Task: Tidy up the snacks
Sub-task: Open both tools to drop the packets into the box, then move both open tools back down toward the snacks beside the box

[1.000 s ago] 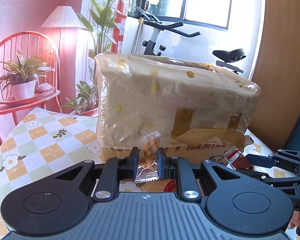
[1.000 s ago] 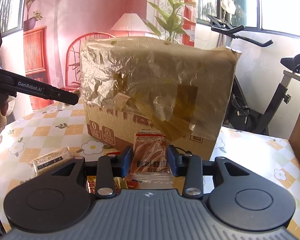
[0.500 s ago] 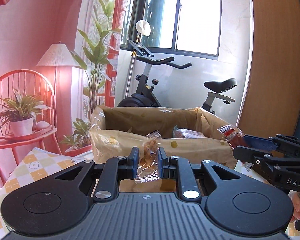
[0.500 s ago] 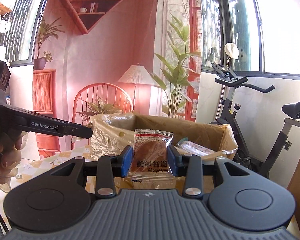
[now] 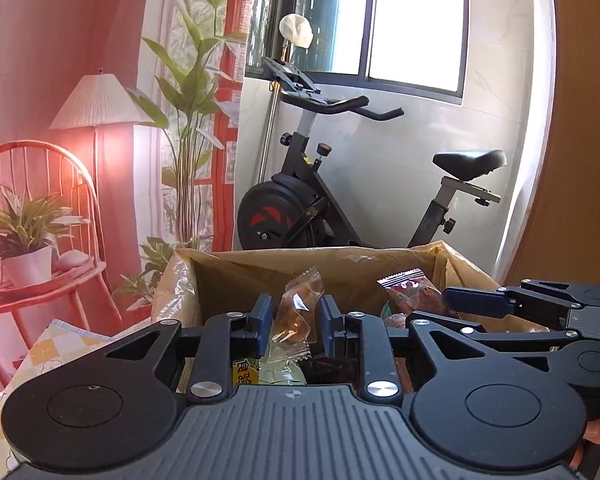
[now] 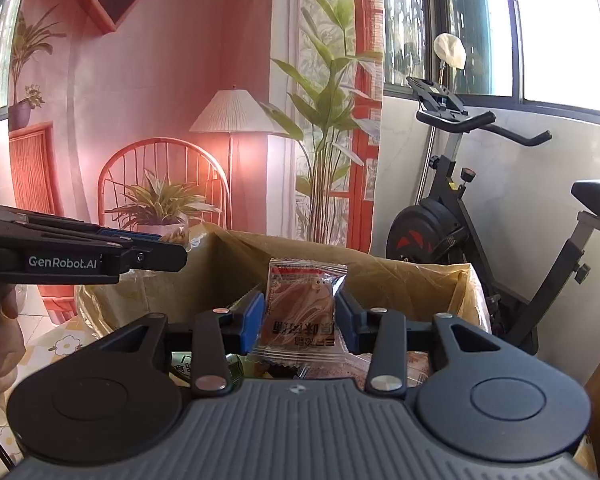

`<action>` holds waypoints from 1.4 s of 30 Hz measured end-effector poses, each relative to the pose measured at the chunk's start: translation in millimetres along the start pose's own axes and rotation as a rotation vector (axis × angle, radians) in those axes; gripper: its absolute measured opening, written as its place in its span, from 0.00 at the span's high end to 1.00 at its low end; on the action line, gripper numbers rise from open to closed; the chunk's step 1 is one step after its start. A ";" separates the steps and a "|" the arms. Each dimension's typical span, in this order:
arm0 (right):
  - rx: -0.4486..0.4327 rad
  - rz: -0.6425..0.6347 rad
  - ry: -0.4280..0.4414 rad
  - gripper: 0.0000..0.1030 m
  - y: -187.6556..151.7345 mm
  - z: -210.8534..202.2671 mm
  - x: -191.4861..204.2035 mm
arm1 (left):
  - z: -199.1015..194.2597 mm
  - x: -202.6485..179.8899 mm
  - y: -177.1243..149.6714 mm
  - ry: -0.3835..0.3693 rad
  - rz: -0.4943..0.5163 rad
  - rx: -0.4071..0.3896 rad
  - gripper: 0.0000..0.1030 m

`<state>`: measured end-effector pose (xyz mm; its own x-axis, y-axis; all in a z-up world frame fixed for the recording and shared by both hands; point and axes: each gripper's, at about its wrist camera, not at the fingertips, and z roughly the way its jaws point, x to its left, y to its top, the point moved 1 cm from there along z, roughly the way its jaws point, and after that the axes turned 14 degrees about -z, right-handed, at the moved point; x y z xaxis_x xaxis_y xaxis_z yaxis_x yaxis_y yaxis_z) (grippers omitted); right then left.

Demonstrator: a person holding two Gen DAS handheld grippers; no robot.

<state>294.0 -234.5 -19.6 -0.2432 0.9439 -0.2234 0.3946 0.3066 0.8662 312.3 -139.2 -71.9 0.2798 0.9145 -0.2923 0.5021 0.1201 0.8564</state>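
My left gripper [image 5: 293, 322] holds a clear-wrapped golden snack packet [image 5: 296, 312] over the open cardboard box [image 5: 260, 276]; the jaws have widened around it, and the packet seems loose between them. My right gripper [image 6: 299, 316] is shut on a red-brown snack packet [image 6: 300, 304] above the same box [image 6: 400, 280]. Each gripper shows in the other's view: the right one at the right [image 5: 476, 302], the left one at the left [image 6: 152, 256]. Several wrapped snacks [image 5: 260, 372] lie inside the box.
The box stands on a table with a checked flower cloth [image 5: 56, 344]. Behind it are an exercise bike [image 5: 320, 200], a tall plant [image 5: 192, 120], a floor lamp [image 5: 98, 104] and a red chair with a potted plant [image 5: 24, 240]. A wooden panel [image 5: 580, 160] is at the right.
Both grippers have risen from the box's side to above its open top, carrying their packets. The left jaws have widened around the golden packet.
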 end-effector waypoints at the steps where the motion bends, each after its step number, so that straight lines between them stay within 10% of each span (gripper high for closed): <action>1: 0.015 0.008 -0.001 0.54 -0.4 4.5 -1.6 | 1.9 3.0 1.1 0.011 -0.015 0.007 0.49; 15: 0.006 0.089 0.102 0.20 -17.6 -51.9 -3.3 | -60.3 29.0 -16.8 0.005 -0.025 0.044 0.42; 42: 0.025 0.164 0.110 0.18 -112.6 -114.2 36.6 | -110.9 78.3 -122.2 0.150 -0.121 0.151 0.40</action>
<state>139.5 -248.4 -74.3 -0.2685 0.9628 -0.0291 0.4584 0.1542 0.8752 182.1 -39.4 -152.3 0.0913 0.9453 -0.3132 0.6442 0.1838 0.7424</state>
